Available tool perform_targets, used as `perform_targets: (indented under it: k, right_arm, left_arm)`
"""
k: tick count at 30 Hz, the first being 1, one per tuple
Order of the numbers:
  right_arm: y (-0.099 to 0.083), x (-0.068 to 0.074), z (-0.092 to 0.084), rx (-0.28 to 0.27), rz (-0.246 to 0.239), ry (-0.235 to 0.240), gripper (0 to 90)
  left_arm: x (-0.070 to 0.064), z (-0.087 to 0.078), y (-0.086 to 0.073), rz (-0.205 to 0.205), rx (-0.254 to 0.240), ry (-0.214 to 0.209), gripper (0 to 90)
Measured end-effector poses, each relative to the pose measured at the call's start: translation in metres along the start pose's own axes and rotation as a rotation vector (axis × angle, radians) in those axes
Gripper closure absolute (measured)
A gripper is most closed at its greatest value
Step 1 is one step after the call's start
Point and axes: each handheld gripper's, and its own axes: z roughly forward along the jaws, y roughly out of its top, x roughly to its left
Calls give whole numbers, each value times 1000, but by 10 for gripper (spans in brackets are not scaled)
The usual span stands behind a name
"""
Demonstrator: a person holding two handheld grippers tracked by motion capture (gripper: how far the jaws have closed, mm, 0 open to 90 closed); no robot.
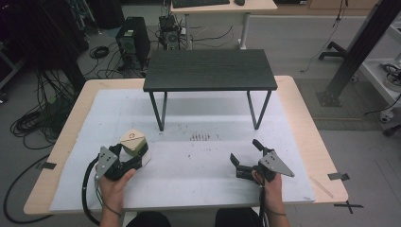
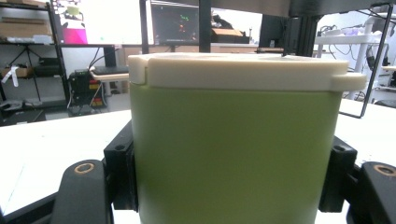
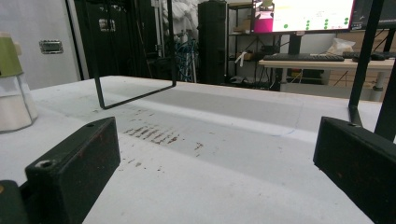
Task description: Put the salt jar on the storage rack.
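1. Left gripper [image 1: 137,158] is pinching the green container [image 2: 233,158] by its sides, jaws pressing on both walls; cream lid [image 2: 243,71] is sitting on top.
2. Container is standing upright at the front left of the white mat [image 1: 198,179], on top of a white base [image 3: 14,109].
3. Small black shelf [image 1: 210,70] is standing at the mat's far side.
4. Right gripper [image 1: 246,158] is resting front right, jaws spread wide, gripping nothing.

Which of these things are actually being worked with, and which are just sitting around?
In use: green container with cream lid, clamped in the left gripper.

Idle: right gripper, open, holding nothing; small black stand; white mat, scuffed.
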Motion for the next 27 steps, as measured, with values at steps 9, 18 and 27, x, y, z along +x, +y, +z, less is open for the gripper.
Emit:
perform_targets:
  k: [9,18,27]
  right_arm:
    - [0,0,0,-2,0,0,1]
    - [0,0,0,-2,3,0,2]
    - [0,-1,0,-5,7,0,1]
  left_arm:
    - [0,0,0,0,0,0,293]
    - [0,0,0,0,-1,-1,293]
    - [0,0,0,0,0,-1,293]
